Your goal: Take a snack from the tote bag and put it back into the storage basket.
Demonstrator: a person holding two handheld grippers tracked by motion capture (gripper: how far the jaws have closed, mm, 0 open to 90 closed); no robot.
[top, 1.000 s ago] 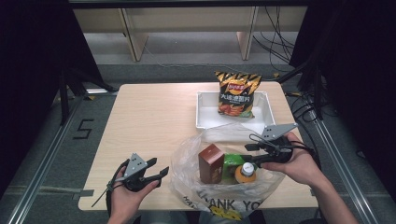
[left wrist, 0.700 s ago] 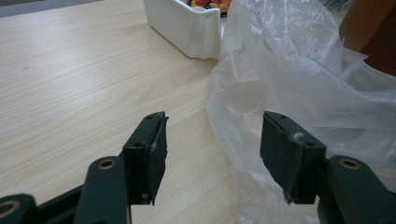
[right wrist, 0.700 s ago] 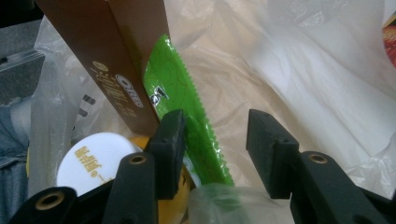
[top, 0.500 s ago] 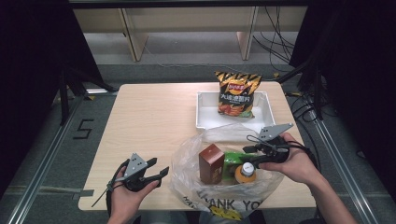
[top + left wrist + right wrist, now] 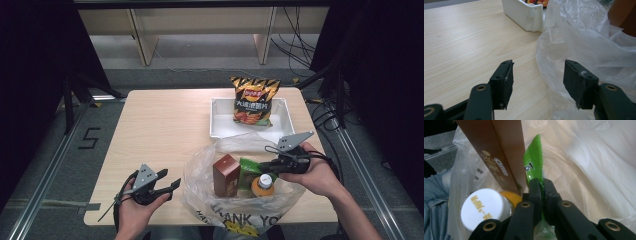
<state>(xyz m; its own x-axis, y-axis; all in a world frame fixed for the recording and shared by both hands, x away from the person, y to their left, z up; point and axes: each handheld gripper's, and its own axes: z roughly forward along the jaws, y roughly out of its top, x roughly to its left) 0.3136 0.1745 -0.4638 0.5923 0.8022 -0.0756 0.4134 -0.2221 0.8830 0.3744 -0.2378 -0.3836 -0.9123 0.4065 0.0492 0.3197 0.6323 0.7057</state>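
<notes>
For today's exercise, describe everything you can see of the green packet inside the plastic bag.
The green packet is a thin, glossy pouch with a zigzag-cut sealed edge and white lettering. It stands on edge inside the clear plastic bag, leaning against the brown carton, with the white-capped orange bottle just in front. The right gripper has just closed and is shut on its serrated edge. Its lower part is hidden.

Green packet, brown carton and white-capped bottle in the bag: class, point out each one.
green packet [image 5: 534,162], right gripper view, its serrated edge
brown carton [image 5: 226,175], high view, its front face
white-capped bottle [image 5: 482,207], right gripper view, its cap
</notes>
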